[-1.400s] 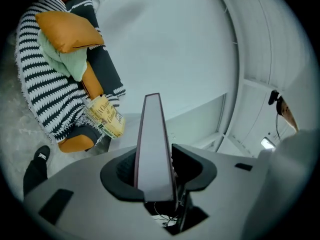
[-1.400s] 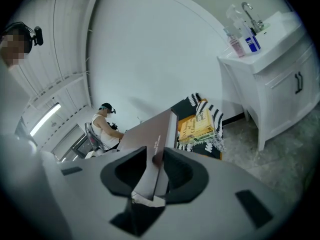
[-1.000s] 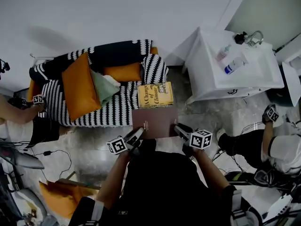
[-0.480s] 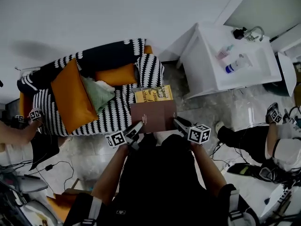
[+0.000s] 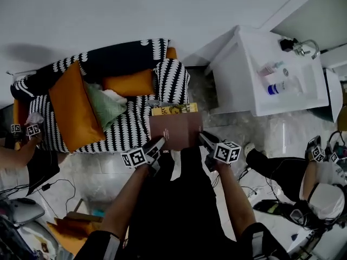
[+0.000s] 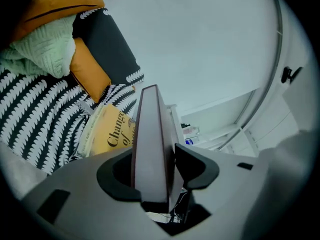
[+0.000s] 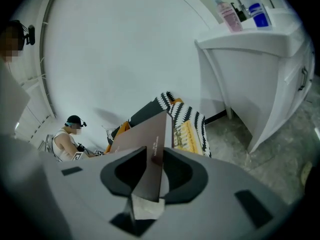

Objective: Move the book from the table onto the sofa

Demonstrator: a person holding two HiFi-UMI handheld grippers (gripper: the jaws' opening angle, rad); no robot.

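White wall [image 5: 162, 10] and marbled floor [image 5: 230, 129] frame a black-and-white striped sofa [image 5: 127, 130], an orange cushion [image 5: 68, 110] leaning on its seat beside a white cabinet [image 5: 238, 85]. You hold the brown book [image 5: 174, 131] flat between both tools at the sofa's front edge. From the head view it overlaps the near edge of a yellow book [image 5: 171, 110] lying on the seat; whether the two touch cannot be told. Your left gripper [image 5: 158, 144] has the book's left edge standing between its fingers [image 6: 192, 166]. Its jaws are opening wide, with the pads just beside the covers. Your right gripper [image 5: 201, 138] has its fingers [image 7: 182, 171] closed narrowly on the book's right edge, with the cover pinched between the pads.
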